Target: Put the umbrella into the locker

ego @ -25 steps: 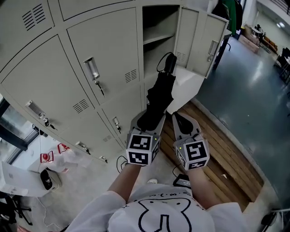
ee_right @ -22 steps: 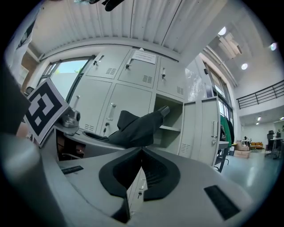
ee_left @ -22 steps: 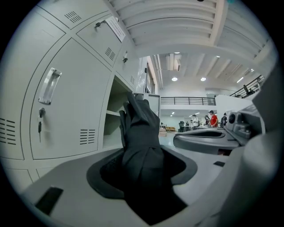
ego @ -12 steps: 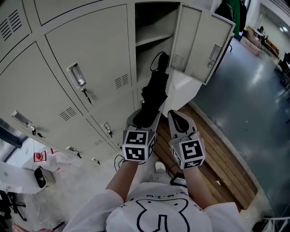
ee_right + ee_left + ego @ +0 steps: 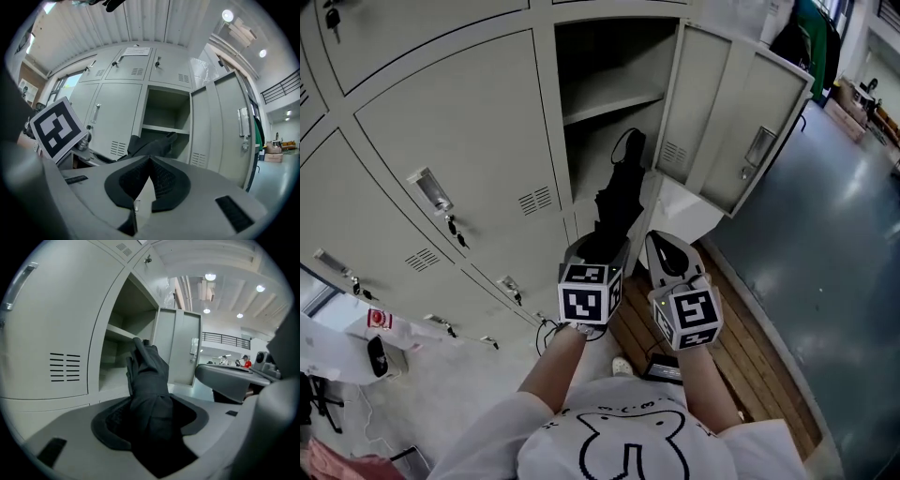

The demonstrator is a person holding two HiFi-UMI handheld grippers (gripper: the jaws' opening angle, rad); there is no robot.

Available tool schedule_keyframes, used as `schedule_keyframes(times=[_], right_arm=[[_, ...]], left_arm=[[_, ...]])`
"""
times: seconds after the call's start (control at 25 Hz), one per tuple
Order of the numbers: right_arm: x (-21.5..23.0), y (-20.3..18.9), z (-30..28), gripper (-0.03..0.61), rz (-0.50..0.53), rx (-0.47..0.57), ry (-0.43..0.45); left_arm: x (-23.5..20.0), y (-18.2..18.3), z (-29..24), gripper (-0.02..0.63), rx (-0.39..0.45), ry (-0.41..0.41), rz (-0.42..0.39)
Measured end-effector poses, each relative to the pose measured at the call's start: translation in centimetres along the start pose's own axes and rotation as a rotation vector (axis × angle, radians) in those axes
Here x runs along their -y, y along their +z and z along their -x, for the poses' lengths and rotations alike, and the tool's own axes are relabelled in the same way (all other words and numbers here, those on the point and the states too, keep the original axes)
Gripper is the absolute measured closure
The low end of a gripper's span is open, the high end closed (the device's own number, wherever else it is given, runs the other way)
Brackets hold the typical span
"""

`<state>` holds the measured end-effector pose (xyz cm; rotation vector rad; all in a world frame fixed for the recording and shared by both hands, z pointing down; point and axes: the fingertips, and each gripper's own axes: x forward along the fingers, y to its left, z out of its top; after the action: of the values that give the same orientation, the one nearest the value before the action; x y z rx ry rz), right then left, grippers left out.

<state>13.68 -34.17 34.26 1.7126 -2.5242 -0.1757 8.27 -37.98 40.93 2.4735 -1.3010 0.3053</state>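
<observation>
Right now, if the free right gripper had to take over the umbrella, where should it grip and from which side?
Probably the umbrella's folded middle, just ahead of the left gripper, coming from the right. The left gripper clamps the near end, the looped far end is at the open locker, and the slim middle is bare on that side.

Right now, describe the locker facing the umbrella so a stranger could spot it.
On the wall of grey lockers, find the locker beyond the black umbrella in the left tongs. Unlike its shut neighbours, its door hangs open, showing a shelf.
</observation>
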Motion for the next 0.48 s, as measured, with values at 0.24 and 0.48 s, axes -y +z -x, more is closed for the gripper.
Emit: schedule_keyframes(times=[0.24,0.48], right_arm=[[3.3,-1.2,-2.7,0.566,-0.033,0.004,0.059],[5.4,-2.0,-4.4,0.566,-0.034,0.007,0.114]], left_arm=[[-1.3,0.7,-4.4,0.354,-0.063,0.096,0.026],[-2.7,1.5,-7.5,0.354,-0.109,0.16,0.07]])
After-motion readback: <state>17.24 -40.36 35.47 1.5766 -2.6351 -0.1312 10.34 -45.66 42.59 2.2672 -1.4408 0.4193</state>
